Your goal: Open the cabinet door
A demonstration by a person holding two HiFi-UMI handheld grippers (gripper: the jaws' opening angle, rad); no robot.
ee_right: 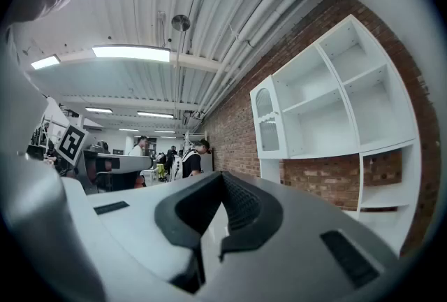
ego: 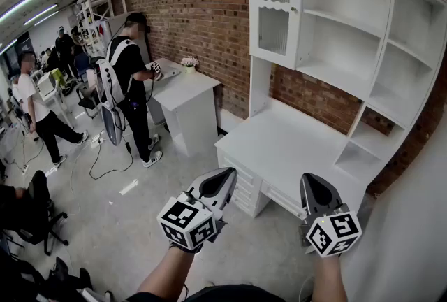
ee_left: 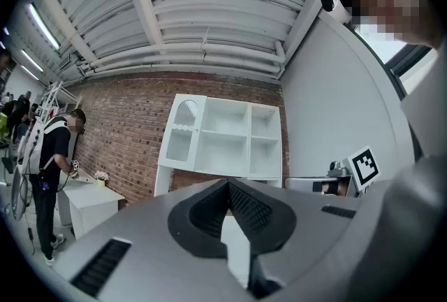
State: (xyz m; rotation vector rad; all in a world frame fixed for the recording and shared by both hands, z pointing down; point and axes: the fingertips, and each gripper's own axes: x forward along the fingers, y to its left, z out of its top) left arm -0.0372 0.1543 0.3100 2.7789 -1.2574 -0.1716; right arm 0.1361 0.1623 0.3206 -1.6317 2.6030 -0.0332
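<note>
Left tongs (ego: pixel 228 173), right tongs (ego: pixel 307 179) closed; desk (ego: pixel 286 143), brick wall (ego: pixel 195 7)

The handle (ego: pixel 295 10) on the cabinet door (ego: pixel 274 5) is too small to make out; the shelf unit (ego: pixel 412 77) is cut off at right.

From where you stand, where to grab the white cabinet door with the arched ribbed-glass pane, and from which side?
Take the small knob at mid-height on the right edge of the white cabinet door, coming straight from the front. A knob there suggests it hinges at the left, so pulling should swing it open.
</note>
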